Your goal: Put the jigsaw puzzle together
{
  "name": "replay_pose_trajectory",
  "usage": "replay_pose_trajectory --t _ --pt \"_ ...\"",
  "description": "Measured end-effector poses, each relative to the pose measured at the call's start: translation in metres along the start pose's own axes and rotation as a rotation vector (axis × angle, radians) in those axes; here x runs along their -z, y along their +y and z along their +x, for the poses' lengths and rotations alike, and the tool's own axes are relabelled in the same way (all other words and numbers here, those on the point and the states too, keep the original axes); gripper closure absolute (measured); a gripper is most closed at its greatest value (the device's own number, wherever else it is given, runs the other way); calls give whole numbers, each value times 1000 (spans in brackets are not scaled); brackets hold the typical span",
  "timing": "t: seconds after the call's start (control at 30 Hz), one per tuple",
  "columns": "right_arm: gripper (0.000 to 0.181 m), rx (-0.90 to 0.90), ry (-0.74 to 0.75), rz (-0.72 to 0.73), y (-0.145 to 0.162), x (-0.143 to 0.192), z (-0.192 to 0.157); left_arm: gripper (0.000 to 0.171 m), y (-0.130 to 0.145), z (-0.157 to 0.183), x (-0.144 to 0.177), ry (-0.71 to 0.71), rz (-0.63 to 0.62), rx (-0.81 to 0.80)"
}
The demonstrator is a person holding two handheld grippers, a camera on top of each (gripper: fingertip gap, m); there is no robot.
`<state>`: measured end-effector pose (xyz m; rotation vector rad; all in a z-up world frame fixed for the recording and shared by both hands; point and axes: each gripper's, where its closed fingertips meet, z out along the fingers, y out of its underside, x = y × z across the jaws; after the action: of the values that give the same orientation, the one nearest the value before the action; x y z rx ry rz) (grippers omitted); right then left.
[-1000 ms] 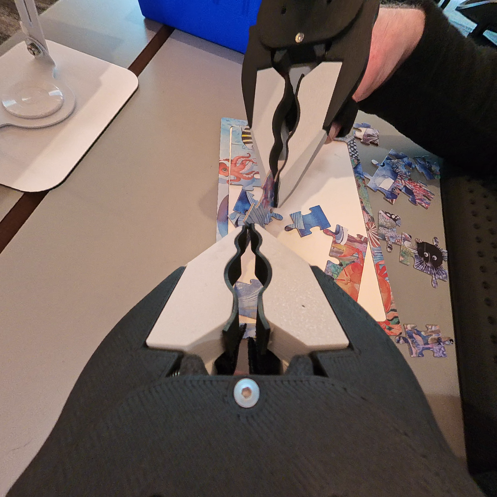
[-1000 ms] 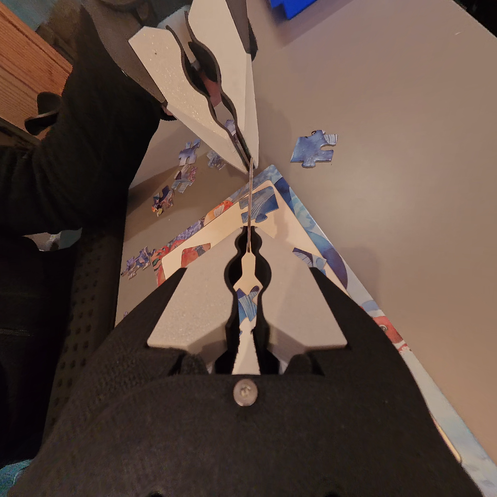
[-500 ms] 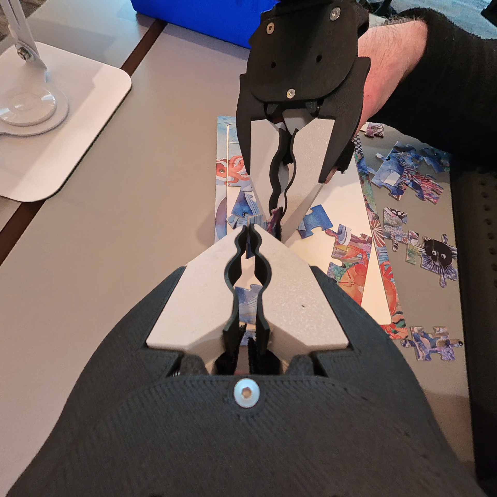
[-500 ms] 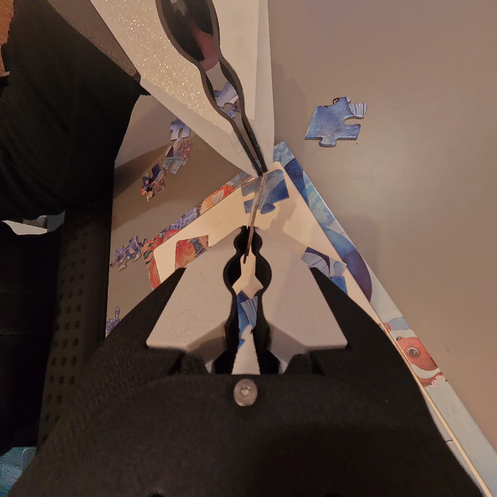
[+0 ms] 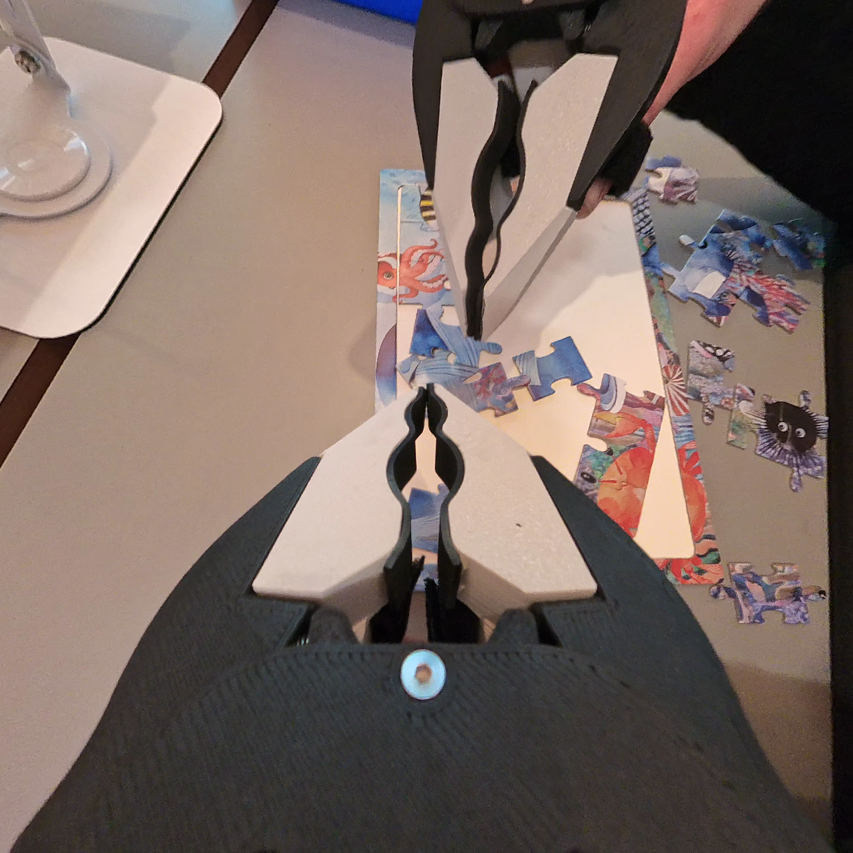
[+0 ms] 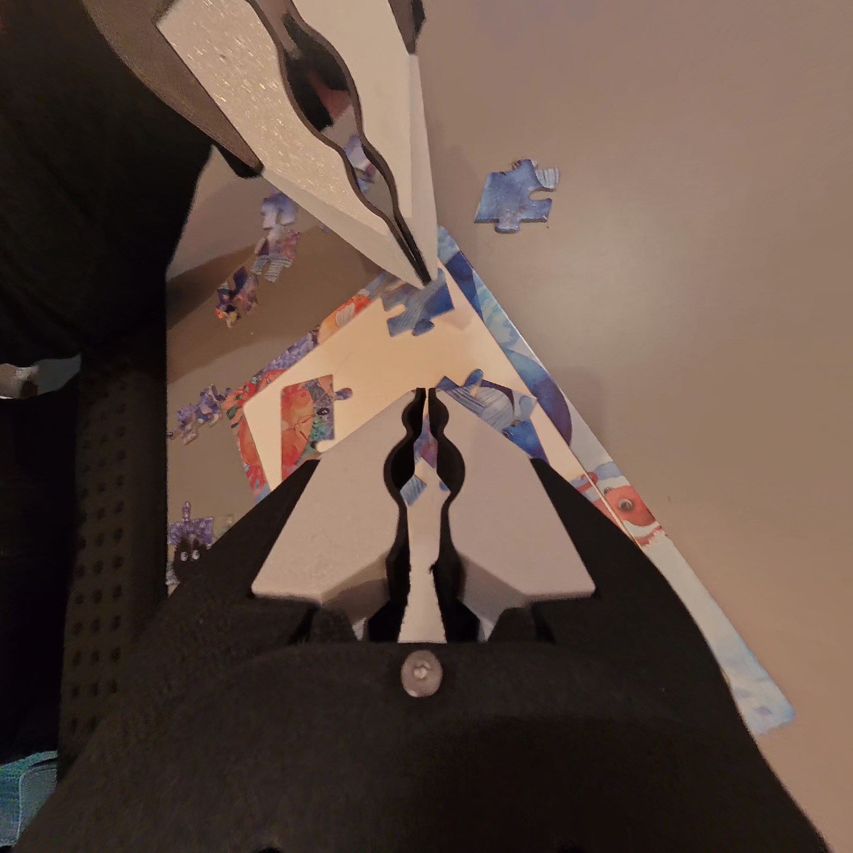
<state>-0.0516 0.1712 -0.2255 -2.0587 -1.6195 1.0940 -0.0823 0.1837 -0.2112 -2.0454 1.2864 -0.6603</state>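
Both claws, the left gripper (image 5: 427,392) and right gripper (image 5: 475,330), sit pressed together and empty above the puzzle tray (image 5: 600,286), which holds about six pieces, with eight-odd loose on the grey table (image 5: 231,415).

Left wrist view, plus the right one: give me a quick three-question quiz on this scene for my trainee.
1. True or false: the orange crab piece lies inside the puzzle tray.
2. The black spiky creature piece lies: A) in the tray, B) on the table outside the tray, C) in a gripper.
3. Short answer: in the right wrist view, what colour is the lone piece on the table?

Key: 1 true; 2 B; 3 blue.
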Motion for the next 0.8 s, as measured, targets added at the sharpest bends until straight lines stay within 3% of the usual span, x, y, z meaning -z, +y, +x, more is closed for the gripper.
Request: replay_pose_trajectory --t 0.17,0.43,0.67,0.8 --pt "162 2 157 -179 32 1 27 171 22 -6 -4 -35 -106 19" --pt "122 129 254 -322 56 -12 42 170 37 -7 -13 -44 -192 18" --pt "119 229 289 -328 55 -17 45 169 39 -7 -14 -45 -201 18" --pt "131 245 289 -322 54 -17 45 169 41 -7 -15 -47 -213 16"
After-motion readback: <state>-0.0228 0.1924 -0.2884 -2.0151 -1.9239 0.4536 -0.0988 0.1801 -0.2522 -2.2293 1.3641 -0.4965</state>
